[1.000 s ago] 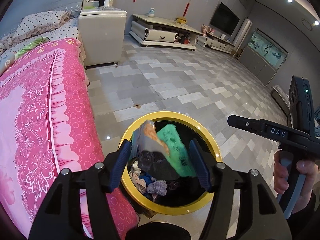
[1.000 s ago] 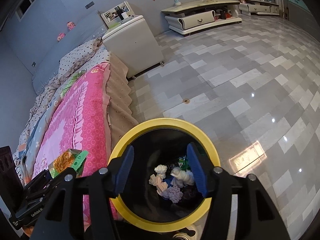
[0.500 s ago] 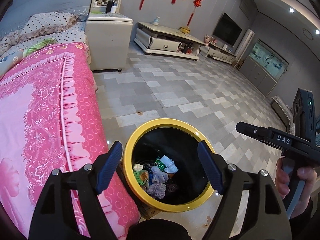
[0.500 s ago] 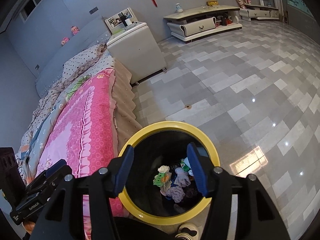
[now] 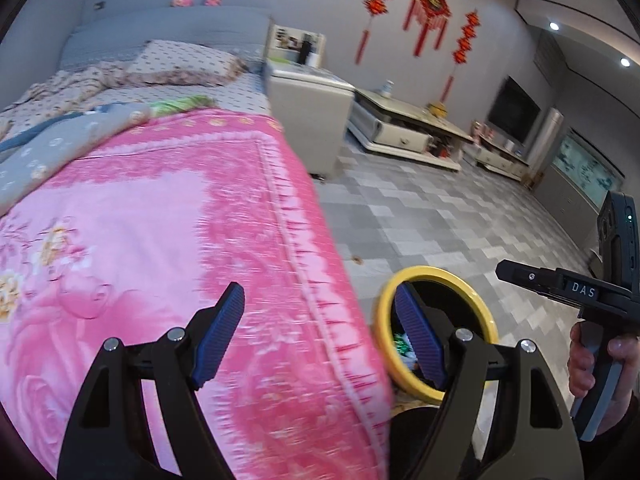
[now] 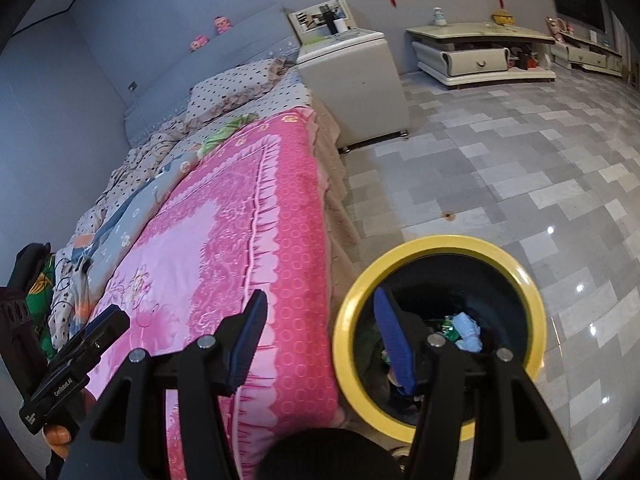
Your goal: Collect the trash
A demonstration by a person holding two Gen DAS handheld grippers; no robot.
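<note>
Hunting for more trash, I reckon: both my left gripper [image 5: 320, 336] and right gripper [image 6: 320, 340] hang with jaws apart, holding nothing, over the pink bed cover [image 5: 160, 240]. Collected trash [image 6: 466, 332] sits inside the yellow-rimmed bin [image 6: 440, 242] beside the bed. Only the right view shows that clearly; left is blurry.

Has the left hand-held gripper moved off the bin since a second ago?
Yes. The left hand-held gripper has swung left: the yellow-rimmed bin now sits by its right finger, and the pink bedspread fills the gap.
</note>
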